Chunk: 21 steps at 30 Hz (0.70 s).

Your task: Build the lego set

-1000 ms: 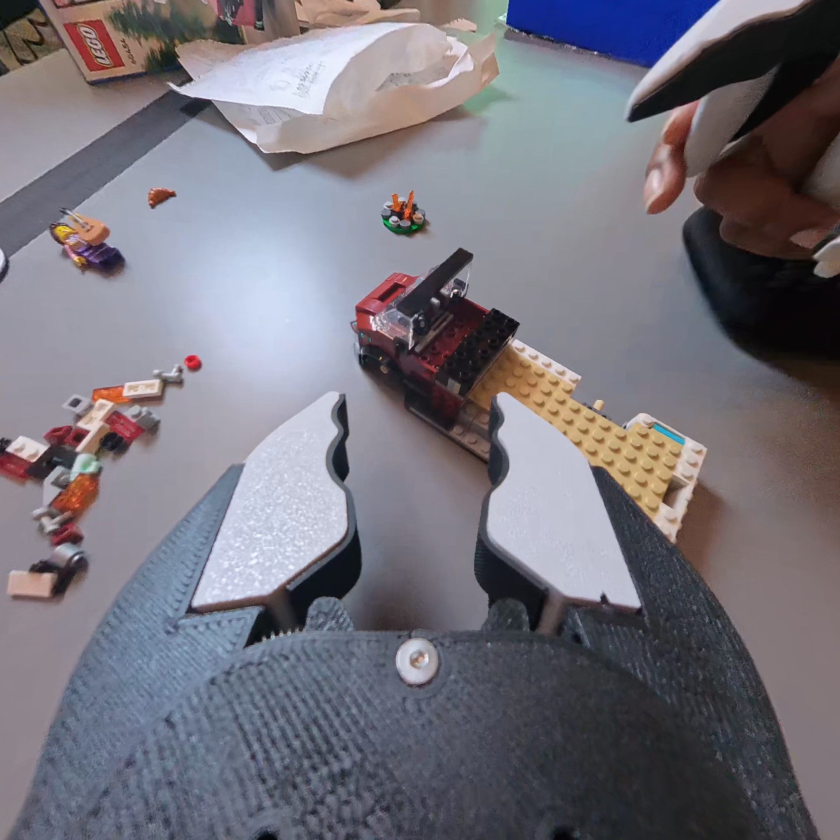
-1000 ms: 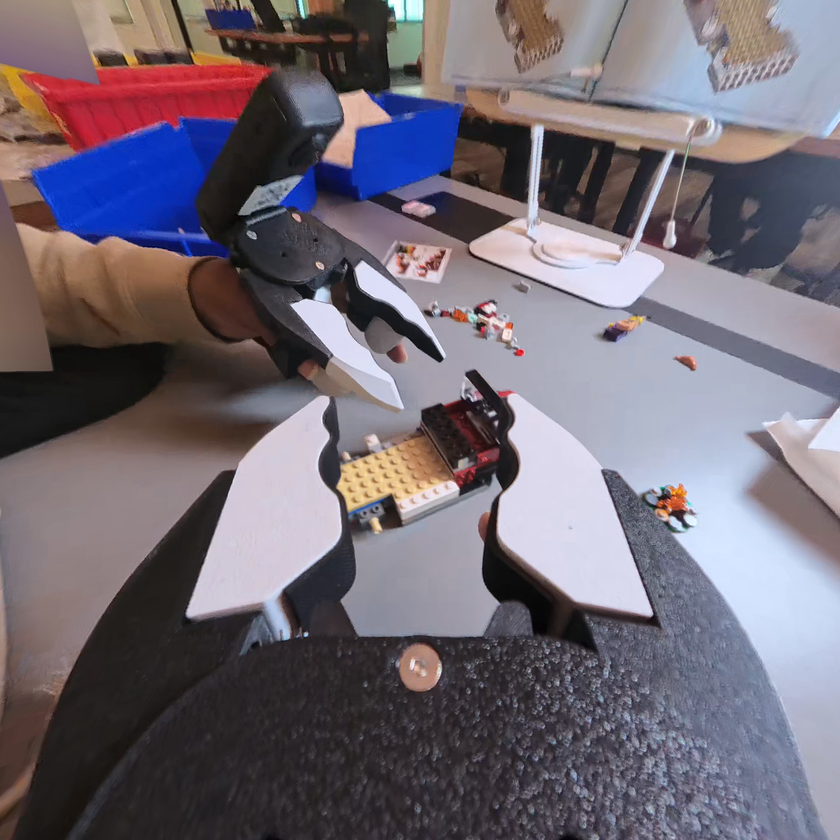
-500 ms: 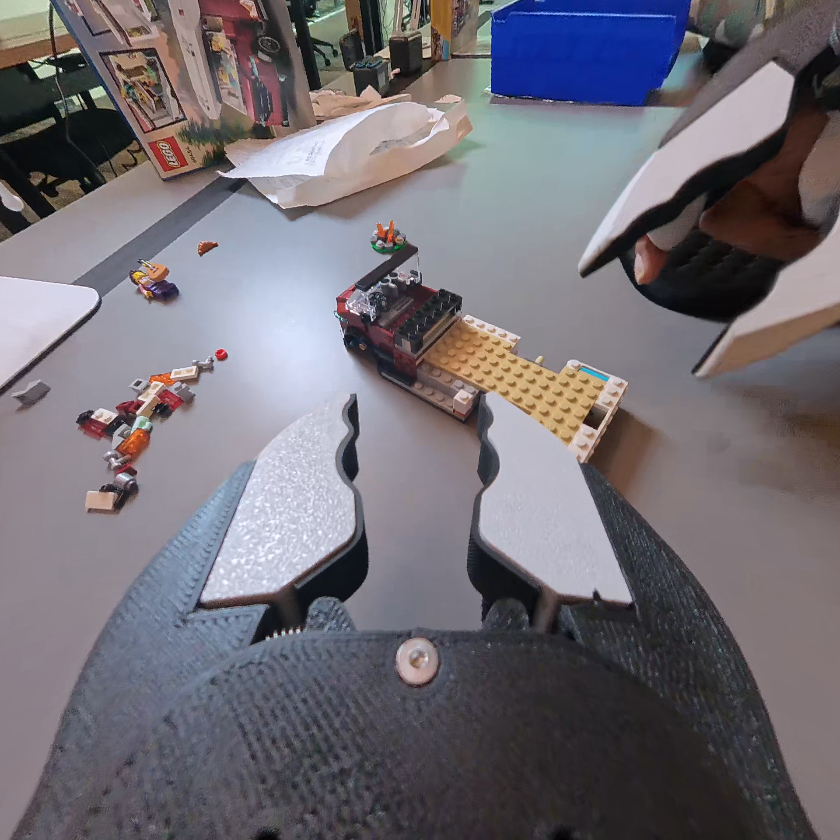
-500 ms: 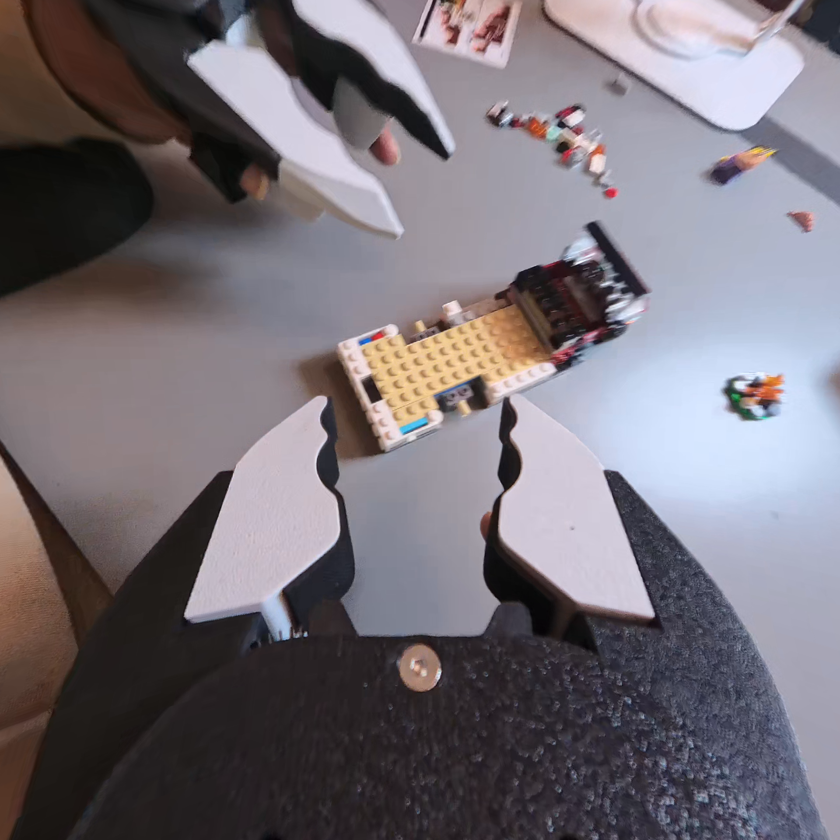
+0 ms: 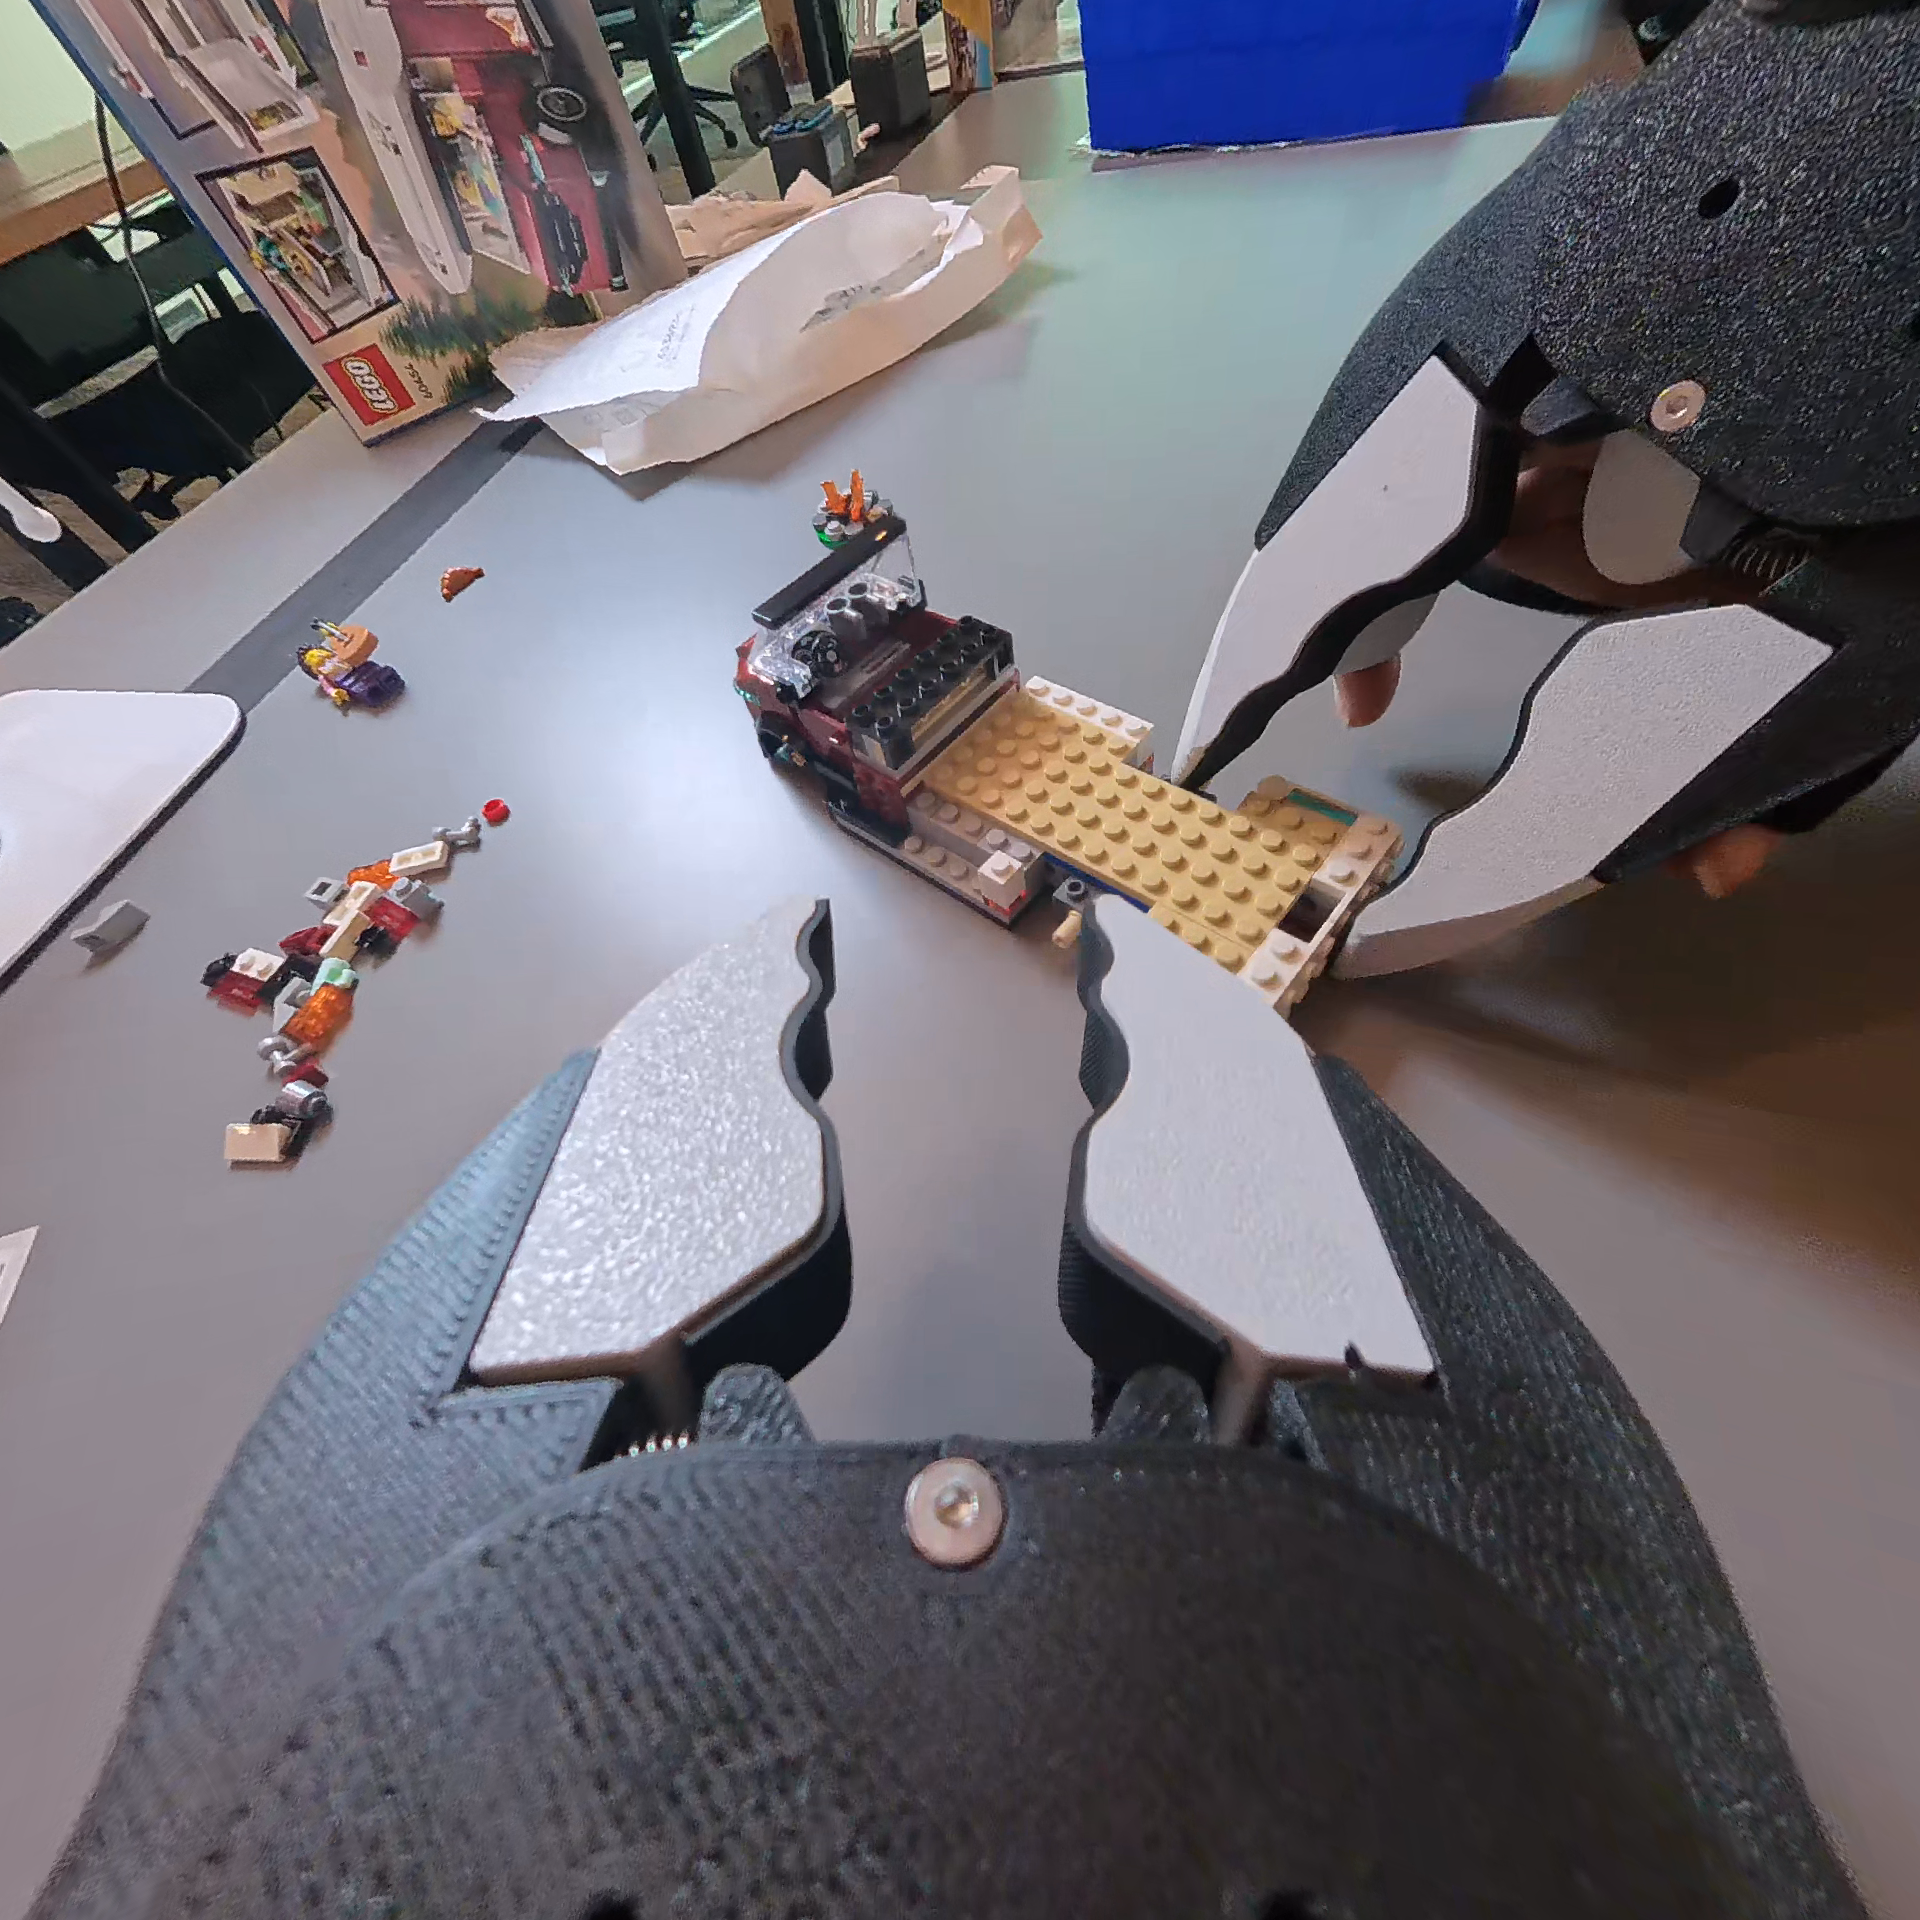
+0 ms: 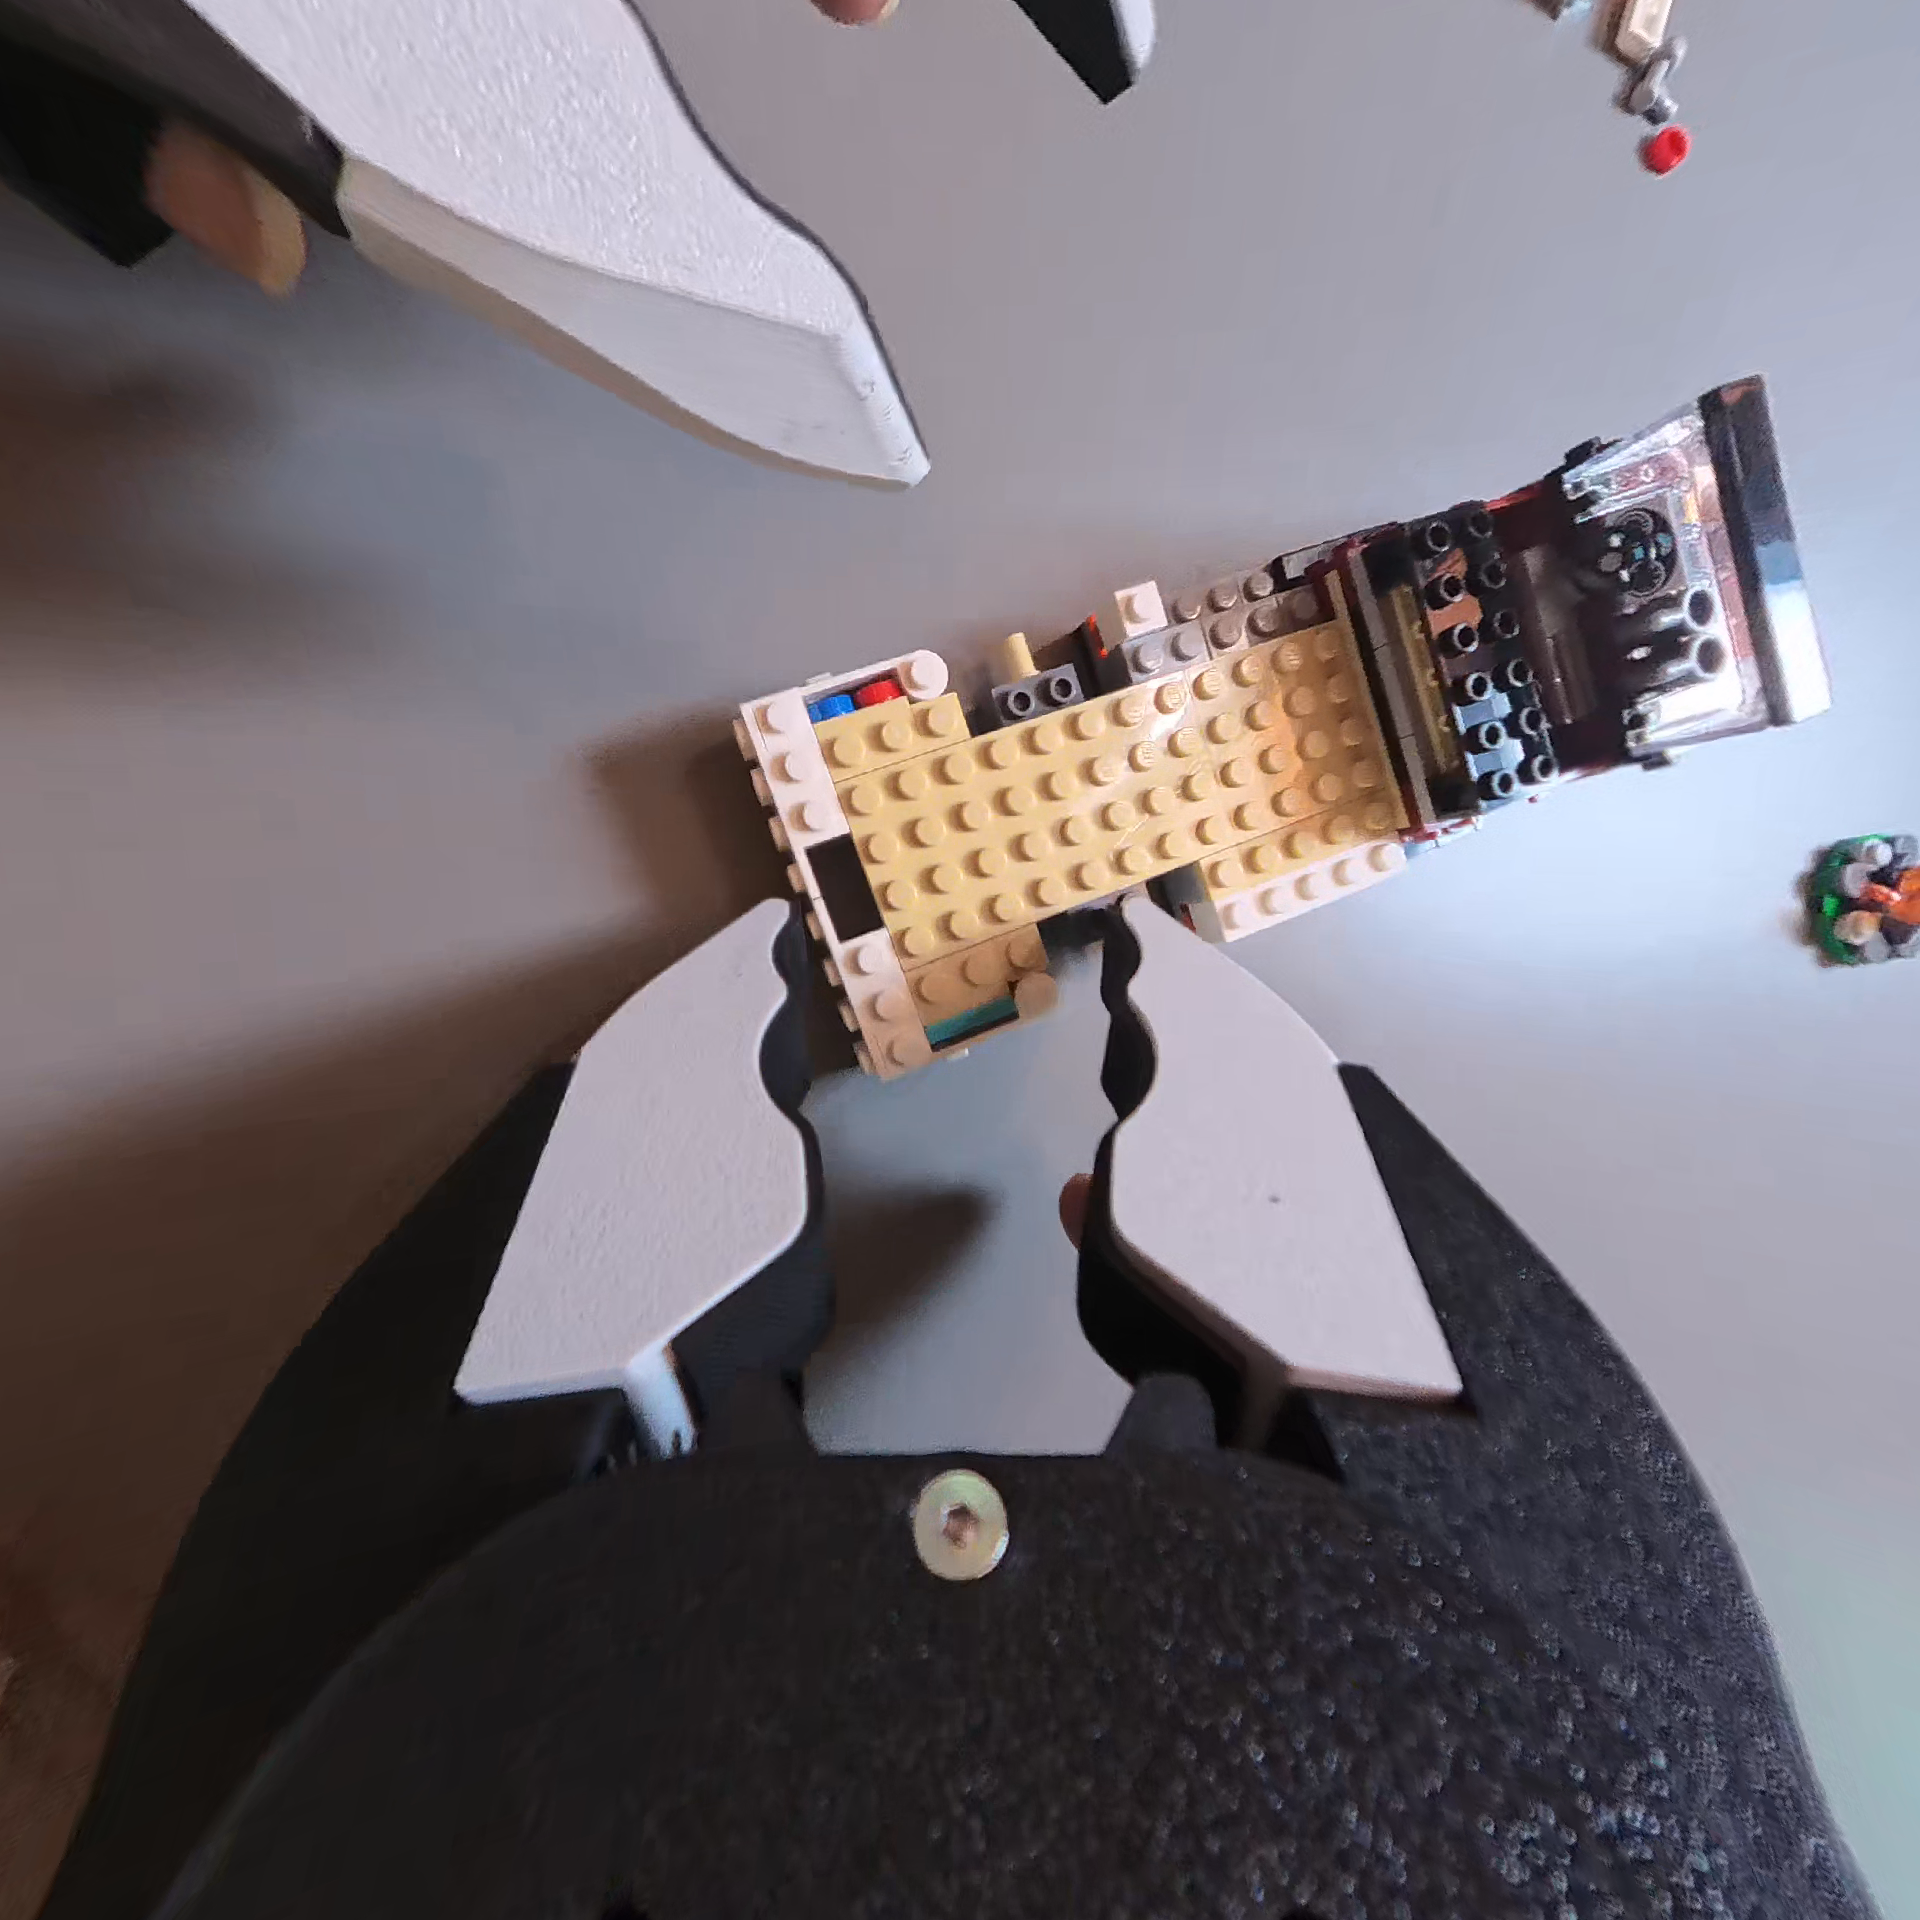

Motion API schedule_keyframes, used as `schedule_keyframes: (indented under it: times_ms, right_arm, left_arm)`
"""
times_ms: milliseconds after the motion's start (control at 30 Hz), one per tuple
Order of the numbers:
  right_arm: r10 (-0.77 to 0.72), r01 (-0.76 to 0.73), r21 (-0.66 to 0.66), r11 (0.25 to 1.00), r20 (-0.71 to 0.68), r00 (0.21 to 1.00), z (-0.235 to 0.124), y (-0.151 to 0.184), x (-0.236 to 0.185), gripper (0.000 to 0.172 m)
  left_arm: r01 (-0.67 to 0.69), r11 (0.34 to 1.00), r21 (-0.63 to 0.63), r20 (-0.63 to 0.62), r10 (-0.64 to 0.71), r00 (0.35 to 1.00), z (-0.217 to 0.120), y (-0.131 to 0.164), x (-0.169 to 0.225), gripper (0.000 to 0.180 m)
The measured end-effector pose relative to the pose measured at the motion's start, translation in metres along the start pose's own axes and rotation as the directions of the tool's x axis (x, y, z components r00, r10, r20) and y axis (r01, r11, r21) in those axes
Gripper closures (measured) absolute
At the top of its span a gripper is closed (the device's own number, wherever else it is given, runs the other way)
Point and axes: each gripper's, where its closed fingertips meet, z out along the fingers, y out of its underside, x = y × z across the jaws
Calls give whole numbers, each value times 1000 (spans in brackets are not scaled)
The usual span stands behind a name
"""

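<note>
On the grey table (image 5: pixel 1143 364), with the toy set box (image 5: pixel 416 208) and the crumpled white paper bag (image 5: pixel 769 312) standing at the far edge, your right gripper (image 6: pixel 951 914) has dropped from above the brick truck (image 6: pixel 1091 810) to table level. Its open fingers now straddle the rear corner of the tan flatbed. One fingertip is against the white end wall and the other sits in the notch at the side, but no clamp shows yet. Your left gripper (image 5: pixel 956 925) has eased closer. It is empty and parted, with its right finger just beside the near side of the bed, and you cannot tell whether it touches. The truck lies flat on the table between both tools, cab pointing away from the right one. The scatter of loose bricks (image 5: pixel 312 966) and the small campfire piece (image 5: pixel 852 509) lie well apart, untouched.
</note>
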Motion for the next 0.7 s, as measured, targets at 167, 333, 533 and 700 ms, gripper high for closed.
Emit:
schedule_keyframes:
  times_ms: [167, 333, 533, 700]
  right_arm:
    - [-278, 277, 25, 960, 135, 951, -4, 4, -7, 118]
    - [-643, 640, 108, 761, 266, 719, -13, 22, -1, 126]
    - [-491, 519, 7, 855, 337, 803, -19, 37, 48, 93]
    - [-198, 211, 8, 977, 389, 900, -28, 32, 22, 77]
  left_arm:
    - [0, 1000, 11, 21, 0, 1000, -2, -2, -4, 137]
    - [8, 996, 92, 113, -19, 993, -10, -12, -24, 138]
    - [56, 988, 144, 155, -79, 985, -20, -14, -44, 135]
    - [87, 987, 138, 105, -102, 989, -17, -9, -44, 129]
